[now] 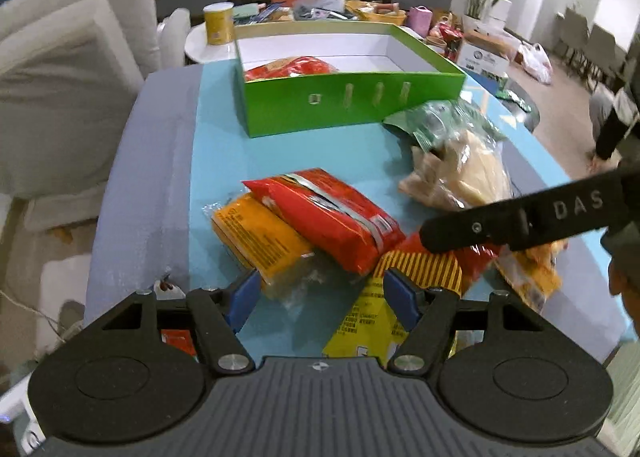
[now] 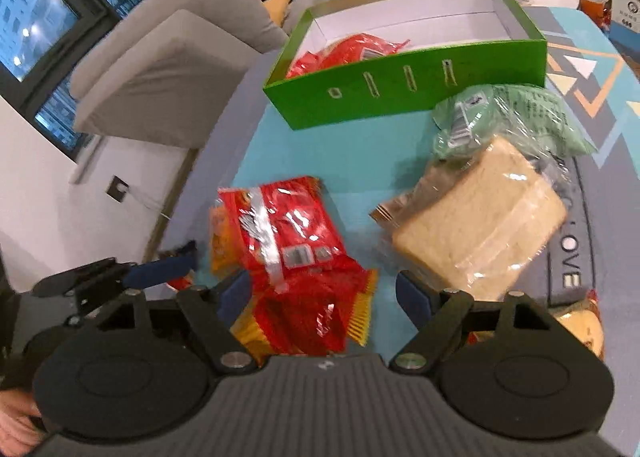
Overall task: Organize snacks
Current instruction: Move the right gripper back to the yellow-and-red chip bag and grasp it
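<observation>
left gripper (image 1: 320, 293): fingers wide, holding nothing, low over the orange packet (image 1: 260, 237) near the table's near edge, likely lining up a grasp.
red packet (image 2: 288, 241): lies between the right gripper (image 2: 324, 293) fingers, wide and not yet closed.
bread bag (image 2: 480, 213): right of it, waiting.
green box (image 2: 400, 93): far side, one red snack inside.
</observation>
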`<action>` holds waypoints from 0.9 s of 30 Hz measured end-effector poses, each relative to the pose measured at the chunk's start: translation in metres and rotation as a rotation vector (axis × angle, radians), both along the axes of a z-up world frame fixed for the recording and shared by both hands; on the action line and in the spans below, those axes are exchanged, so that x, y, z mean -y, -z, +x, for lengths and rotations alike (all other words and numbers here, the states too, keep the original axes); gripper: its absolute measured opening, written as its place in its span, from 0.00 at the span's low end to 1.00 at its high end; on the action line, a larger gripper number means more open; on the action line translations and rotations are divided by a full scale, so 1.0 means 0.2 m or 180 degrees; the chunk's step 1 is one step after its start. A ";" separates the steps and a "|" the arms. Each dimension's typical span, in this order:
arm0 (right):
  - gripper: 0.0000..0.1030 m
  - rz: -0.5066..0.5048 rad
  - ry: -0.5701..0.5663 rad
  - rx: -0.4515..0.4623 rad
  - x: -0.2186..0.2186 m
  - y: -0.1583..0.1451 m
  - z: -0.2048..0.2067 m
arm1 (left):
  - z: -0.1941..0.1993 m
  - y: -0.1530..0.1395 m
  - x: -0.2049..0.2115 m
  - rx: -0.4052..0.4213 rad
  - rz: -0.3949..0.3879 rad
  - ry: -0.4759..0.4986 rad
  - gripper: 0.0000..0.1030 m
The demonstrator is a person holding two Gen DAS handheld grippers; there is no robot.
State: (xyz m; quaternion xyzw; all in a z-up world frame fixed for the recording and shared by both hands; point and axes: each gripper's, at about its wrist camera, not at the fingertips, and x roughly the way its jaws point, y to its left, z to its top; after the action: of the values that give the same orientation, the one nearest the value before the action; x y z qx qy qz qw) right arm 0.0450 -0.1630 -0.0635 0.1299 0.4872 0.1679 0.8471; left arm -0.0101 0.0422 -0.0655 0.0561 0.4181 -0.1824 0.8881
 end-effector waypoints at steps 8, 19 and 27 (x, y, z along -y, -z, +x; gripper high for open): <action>0.53 0.0058 0.0033 -0.0064 0.12 0.08 -0.10 | -0.06 0.03 0.06 0.0021 0.0187 0.0082 0.64; 0.51 -0.0128 -0.0179 0.0014 0.07 0.14 -0.20 | -0.10 0.01 -0.02 -0.0159 0.0086 -0.0132 0.64; 0.52 -0.0067 -0.0174 -0.0002 0.07 0.15 -0.18 | -0.15 0.04 -0.06 -0.0506 -0.0272 -0.0051 0.65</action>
State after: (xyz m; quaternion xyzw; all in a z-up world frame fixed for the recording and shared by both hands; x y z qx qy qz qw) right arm 0.0082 -0.1779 -0.0936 0.1077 0.4925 0.1857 0.8434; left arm -0.0409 0.0537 -0.0739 0.0001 0.4796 -0.1969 0.8551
